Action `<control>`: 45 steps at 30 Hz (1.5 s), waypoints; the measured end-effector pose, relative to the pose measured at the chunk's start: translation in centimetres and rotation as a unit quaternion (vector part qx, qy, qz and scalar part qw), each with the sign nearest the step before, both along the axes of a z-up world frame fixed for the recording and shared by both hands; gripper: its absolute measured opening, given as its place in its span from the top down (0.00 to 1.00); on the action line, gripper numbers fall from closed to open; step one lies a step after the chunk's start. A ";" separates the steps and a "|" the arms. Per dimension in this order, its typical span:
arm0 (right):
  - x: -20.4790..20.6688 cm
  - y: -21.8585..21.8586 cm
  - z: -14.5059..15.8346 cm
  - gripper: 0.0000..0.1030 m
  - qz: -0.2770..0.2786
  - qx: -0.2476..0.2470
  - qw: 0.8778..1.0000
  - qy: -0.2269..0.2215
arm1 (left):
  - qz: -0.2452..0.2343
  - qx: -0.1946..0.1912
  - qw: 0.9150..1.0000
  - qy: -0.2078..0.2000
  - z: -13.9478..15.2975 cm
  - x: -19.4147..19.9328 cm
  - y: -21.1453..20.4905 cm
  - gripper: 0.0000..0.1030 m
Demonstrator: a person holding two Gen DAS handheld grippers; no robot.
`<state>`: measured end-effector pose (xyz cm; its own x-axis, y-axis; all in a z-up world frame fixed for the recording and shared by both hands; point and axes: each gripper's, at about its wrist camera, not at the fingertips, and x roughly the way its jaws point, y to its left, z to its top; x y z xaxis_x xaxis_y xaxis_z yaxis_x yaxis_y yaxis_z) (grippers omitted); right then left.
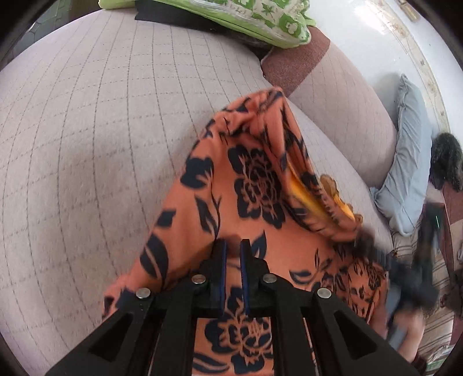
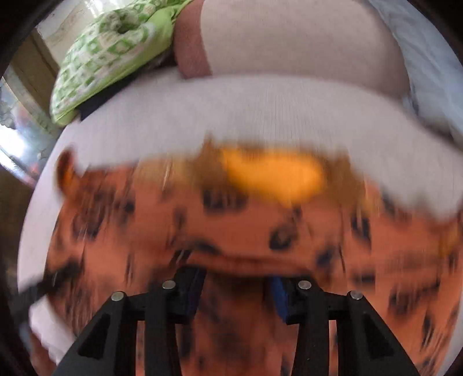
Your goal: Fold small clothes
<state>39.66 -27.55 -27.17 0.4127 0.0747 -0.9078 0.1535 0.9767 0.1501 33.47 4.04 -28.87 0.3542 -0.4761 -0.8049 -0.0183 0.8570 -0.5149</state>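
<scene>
Orange floral garment pinched up off a quilted grey sofa seat.

Black left gripper (image 1: 233, 245), jaws nearly together, clamps a fold of the orange cloth garment with black flowers (image 1: 254, 185), tenting it above the pale grey quilted sofa cushion (image 1: 101, 130). Right gripper (image 2: 238, 285), jaws apart, holds nothing; its view is heavily blurred. Farther off, a green-and-white patterned pillow (image 1: 260, 20) is cut off by the frame.
</scene>
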 end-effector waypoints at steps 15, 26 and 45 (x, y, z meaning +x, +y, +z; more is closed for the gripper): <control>-10.7 -10.5 4.4 0.57 -0.111 -0.005 0.993 -0.041 | 0.015 -0.034 0.999 0.015 -0.5 1.0 0.3 0.92; -10.2 -4.5 4.4 0.63 0.019 -0.035 0.998 -0.049 | 0.074 -0.035 0.997 0.004 0.6 0.5 3.7 0.96; 5.7 8.8 1.1 0.62 0.050 0.116 0.990 -0.068 | 0.073 -0.035 0.997 0.014 0.5 2.0 4.4 0.95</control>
<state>45.37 -18.74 -26.03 0.5106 0.3202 -0.7980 0.0215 0.9230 0.3841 35.42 8.48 -28.41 0.4013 -0.4764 -0.7823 -0.1560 0.8061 -0.5709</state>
